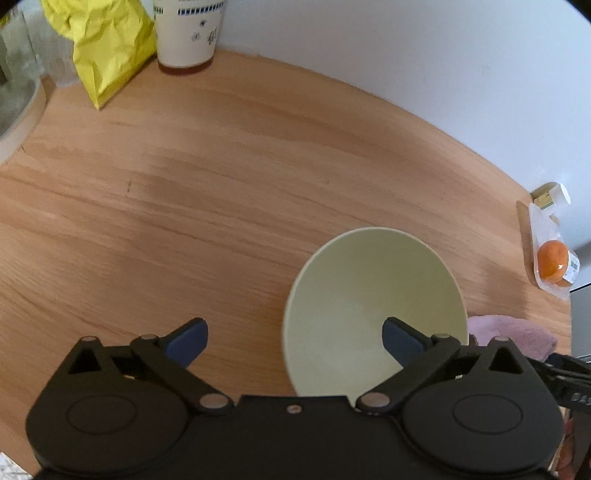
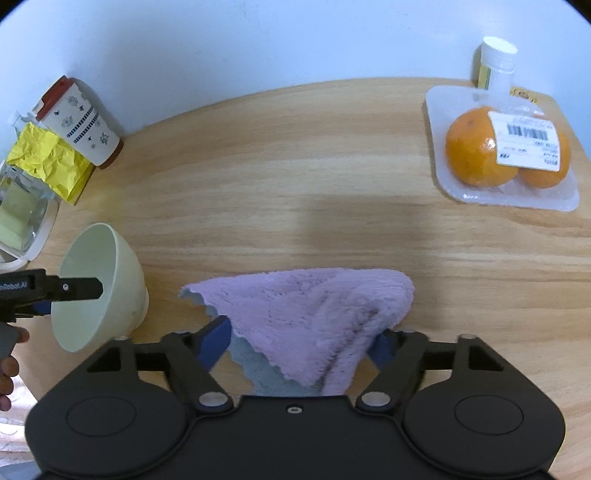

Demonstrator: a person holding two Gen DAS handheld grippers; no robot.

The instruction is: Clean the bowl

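A pale green bowl [image 1: 373,302] sits on the wooden table, tilted; it also shows at the left of the right wrist view [image 2: 125,273]. My left gripper [image 1: 295,341] is open, with its right finger inside the bowl and its left finger outside, so the jaws straddle the near rim. A purple fluffy cloth [image 2: 314,317] lies on the table between the open fingers of my right gripper [image 2: 301,341]; the jaws are spread on either side of it. The cloth also shows in the left wrist view [image 1: 513,334], right of the bowl.
A yellow crumpled bag [image 1: 103,48] and a white patterned cup [image 1: 188,33] stand at the back left by the wall. A wrapped tray of oranges [image 2: 502,147] and a small bottle [image 2: 496,62] are at the back right. A clear container [image 2: 22,218] stands far left.
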